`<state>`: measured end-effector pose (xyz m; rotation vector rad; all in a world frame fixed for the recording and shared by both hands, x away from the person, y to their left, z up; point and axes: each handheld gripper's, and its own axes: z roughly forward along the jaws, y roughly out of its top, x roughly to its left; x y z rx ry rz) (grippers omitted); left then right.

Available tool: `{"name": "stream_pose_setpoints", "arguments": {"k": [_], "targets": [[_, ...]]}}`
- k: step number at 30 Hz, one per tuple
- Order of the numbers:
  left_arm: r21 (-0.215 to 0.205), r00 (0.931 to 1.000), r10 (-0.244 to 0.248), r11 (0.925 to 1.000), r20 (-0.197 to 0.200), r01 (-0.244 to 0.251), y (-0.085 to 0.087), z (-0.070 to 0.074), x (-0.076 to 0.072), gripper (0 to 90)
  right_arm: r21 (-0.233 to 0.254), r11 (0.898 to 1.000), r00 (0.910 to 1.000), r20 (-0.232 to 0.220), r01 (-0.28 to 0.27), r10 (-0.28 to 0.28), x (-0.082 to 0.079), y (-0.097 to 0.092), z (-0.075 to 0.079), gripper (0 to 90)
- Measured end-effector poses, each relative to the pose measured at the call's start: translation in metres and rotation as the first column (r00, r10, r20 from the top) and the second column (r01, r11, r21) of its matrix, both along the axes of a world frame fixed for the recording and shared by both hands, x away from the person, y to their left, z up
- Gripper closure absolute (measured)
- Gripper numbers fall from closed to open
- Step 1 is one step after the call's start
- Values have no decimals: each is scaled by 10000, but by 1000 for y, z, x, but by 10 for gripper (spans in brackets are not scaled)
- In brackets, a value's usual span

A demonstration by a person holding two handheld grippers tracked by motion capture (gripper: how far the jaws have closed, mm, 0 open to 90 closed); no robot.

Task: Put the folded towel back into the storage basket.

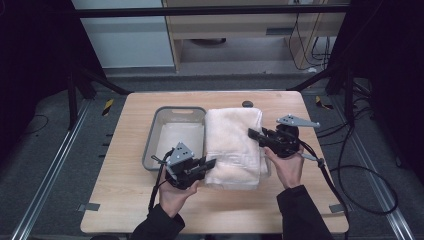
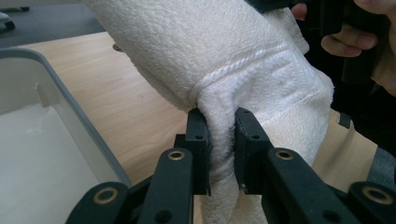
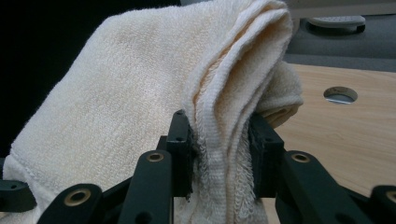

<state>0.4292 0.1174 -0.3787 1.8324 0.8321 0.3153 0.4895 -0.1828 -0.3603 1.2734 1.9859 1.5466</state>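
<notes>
- Folded cream towel (image 1: pixel 234 145): we hold it over the bench (image 1: pixel 125 200), just right of the grey bin (image 1: pixel 155 134).
- Left hand-held gripper (image 1: pixel 210 163): clenched on the towel's near-left edge (image 2: pixel 222 140).
- Right hand-held gripper (image 1: pixel 252 132): clenched on the layered right edge (image 3: pixel 219 154).
- Risk, we judge: layers slipping from the right jaws, unfolding the towel.
- Pose: both hands low, jaws pointing inward.
</notes>
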Motion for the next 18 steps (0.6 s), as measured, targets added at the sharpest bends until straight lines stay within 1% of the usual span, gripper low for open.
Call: {"name": "stream_pose_setpoints", "arguments": {"k": [5, 18], "targets": [[-175, 9998, 127, 9998, 153, -124, 8, 6, 1, 775, 28, 10000, 9999, 158, -41, 41, 3, 9, 10, 669], [-544, 9983, 433, 9977, 386, -412, 24, 18, 2, 775, 33, 10000, 9994, 322, -93, 92, 8, 24, 24, 670]]}}
